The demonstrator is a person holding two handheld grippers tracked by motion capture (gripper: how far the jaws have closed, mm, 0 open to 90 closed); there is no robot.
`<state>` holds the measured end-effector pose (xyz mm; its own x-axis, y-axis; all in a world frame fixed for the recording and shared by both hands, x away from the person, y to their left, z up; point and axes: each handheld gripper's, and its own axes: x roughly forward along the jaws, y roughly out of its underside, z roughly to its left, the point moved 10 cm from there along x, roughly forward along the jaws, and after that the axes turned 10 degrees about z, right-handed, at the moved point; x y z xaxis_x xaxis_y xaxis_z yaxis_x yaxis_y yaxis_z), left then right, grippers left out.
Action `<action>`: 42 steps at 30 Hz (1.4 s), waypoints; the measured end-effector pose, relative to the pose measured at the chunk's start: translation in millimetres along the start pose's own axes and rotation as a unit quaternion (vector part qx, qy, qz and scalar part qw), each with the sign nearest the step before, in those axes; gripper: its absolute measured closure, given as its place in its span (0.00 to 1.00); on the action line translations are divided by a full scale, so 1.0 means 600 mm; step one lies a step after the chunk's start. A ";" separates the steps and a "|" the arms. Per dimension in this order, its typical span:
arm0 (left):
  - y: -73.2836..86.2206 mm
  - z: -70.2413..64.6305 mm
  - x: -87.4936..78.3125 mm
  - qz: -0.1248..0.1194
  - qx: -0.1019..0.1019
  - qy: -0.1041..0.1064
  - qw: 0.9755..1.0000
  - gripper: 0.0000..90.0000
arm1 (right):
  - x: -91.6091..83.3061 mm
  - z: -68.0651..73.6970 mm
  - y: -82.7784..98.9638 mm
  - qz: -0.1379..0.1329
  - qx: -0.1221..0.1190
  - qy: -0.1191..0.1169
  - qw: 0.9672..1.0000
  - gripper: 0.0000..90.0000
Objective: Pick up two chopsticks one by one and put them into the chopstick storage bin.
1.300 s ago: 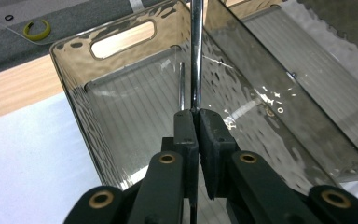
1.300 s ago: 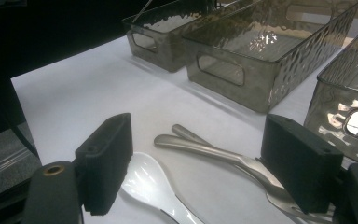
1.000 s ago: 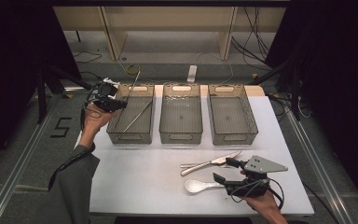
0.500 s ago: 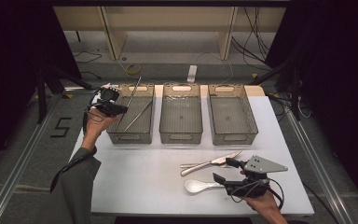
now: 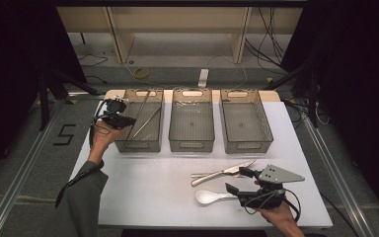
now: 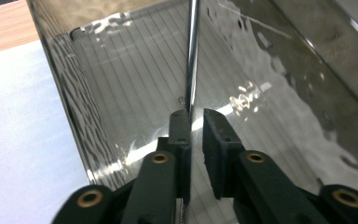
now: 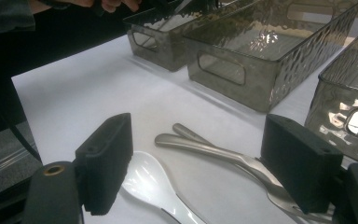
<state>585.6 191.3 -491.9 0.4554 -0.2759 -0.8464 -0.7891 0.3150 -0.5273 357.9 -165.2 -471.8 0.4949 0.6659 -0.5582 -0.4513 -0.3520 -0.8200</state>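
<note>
A metal rod (image 6: 192, 56) is held upright between the barely parted jaws of the left gripper (image 6: 195, 122), over the left bin (image 5: 139, 143) near the worktop's far left corner, seemingly for dropping beside a rod already inside. Its jaws have just been opening, and it sits lower than before. The right gripper (image 5: 237, 180), wide open and empty, waits over a spoon (image 5: 212, 197) near the front edge.

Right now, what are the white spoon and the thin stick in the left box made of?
The white spoon looks like glossy plastic or ceramic: smooth, milky, with soft shine. The thin stick looks like polished metal: silvery, with mirror-like glints. The left box seems smoky see-through plastic with a rippled wall.
</note>
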 end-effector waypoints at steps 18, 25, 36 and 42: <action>0.040 -0.049 -0.056 -0.090 -0.048 0.084 0.991 0.39 | 0.010 0.012 0.008 0.026 -0.014 -0.016 0.999 0.28; 0.055 -0.087 -0.065 -0.116 -0.024 0.108 0.987 0.32 | 0.022 0.019 0.018 0.057 -0.034 -0.017 0.998 0.28; 0.080 -0.145 -0.078 -0.144 0.010 0.123 0.982 0.27 | 0.038 0.026 0.037 0.108 -0.058 -0.017 0.992 0.27; 0.098 -0.172 -0.088 -0.141 0.020 0.143 0.979 0.23 | 0.045 0.019 0.045 0.125 -0.058 -0.016 0.990 0.27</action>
<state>472.5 130.8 -470.5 0.5144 -0.5980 -0.6146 -0.6291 0.2239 -0.7443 350.9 -149.3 -507.6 0.3539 0.5689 -0.7424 -0.4678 -0.5797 -0.6672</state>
